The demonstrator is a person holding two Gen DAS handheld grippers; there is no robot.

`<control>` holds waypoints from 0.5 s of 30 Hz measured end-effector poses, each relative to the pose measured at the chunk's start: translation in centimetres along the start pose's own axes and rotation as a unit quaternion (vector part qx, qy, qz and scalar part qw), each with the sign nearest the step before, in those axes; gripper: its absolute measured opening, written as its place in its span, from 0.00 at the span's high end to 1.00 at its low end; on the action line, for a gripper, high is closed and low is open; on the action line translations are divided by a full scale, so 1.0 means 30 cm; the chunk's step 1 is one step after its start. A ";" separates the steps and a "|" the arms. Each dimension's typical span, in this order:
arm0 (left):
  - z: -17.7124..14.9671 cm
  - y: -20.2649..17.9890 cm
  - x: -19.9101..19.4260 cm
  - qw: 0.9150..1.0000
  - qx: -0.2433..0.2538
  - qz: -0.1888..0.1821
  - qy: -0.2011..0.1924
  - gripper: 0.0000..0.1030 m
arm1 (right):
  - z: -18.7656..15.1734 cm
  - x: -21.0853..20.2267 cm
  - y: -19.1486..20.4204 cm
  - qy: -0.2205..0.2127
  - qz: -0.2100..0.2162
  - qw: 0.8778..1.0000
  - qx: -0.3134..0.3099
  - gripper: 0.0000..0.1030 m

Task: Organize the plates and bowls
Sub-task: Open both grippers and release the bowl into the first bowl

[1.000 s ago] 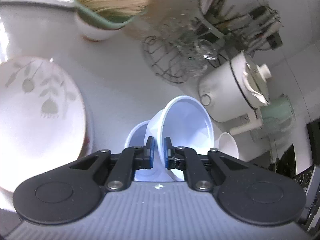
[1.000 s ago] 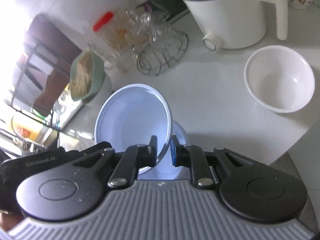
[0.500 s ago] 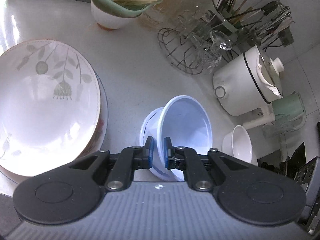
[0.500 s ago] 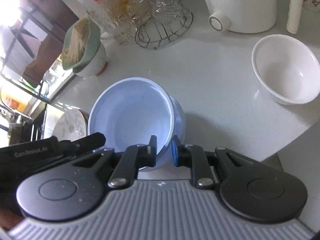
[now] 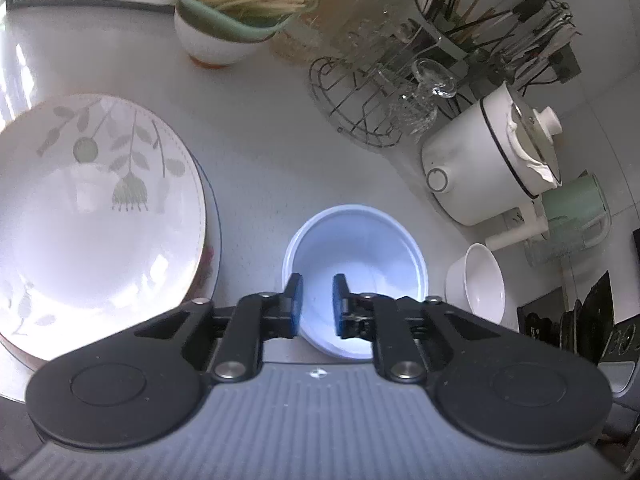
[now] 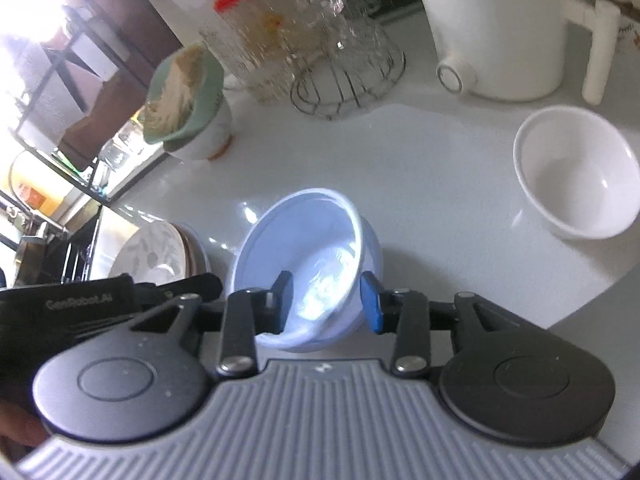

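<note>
A pale blue bowl sits nested in a second blue bowl on the white counter; it also shows in the right wrist view. My left gripper is open, its fingers either side of the bowl's near rim without gripping. My right gripper is open wide around the near side of the bowls. A stack of leaf-patterned plates lies to the left, also seen in the right wrist view. A white bowl stands to the right, and shows in the left wrist view.
At the back stand a wire rack with glasses, a utensil holder, a white cooker pot, a green jug and a green bowl of noodles on a white bowl. The counter edge runs near the white bowl.
Both grippers have opened and let go of the blue bowl, which now rests level inside the other blue bowl. Both cameras have pulled back slightly.
</note>
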State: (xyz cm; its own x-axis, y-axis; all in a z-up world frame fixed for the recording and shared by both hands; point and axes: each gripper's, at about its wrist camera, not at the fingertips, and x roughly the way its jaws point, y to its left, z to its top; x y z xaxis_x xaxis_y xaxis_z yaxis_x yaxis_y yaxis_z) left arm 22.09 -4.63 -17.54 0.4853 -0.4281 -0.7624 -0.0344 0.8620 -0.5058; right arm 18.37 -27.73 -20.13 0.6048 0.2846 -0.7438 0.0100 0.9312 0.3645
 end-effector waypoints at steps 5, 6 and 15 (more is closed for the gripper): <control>0.012 -0.032 -0.060 1.000 0.020 -0.005 -0.021 0.77 | 0.014 -0.053 -0.003 -0.031 0.000 1.000 0.004 0.60; 0.016 -0.045 -0.075 0.999 0.027 -0.004 -0.027 0.77 | 0.018 -0.064 -0.002 -0.036 0.001 0.999 0.005 0.60; 0.043 -0.147 -0.214 0.995 0.080 -0.016 -0.065 0.77 | 0.040 -0.233 0.033 -0.102 0.013 0.995 -0.011 0.60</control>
State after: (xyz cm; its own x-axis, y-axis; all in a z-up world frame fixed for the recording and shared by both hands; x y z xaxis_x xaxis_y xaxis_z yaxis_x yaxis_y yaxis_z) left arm 20.25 -5.32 -9.89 0.5935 -0.4258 -0.6830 0.1171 0.8852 -0.4502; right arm 15.10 -29.07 -13.90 0.7538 0.2591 -0.6039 -0.0240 0.9292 0.3688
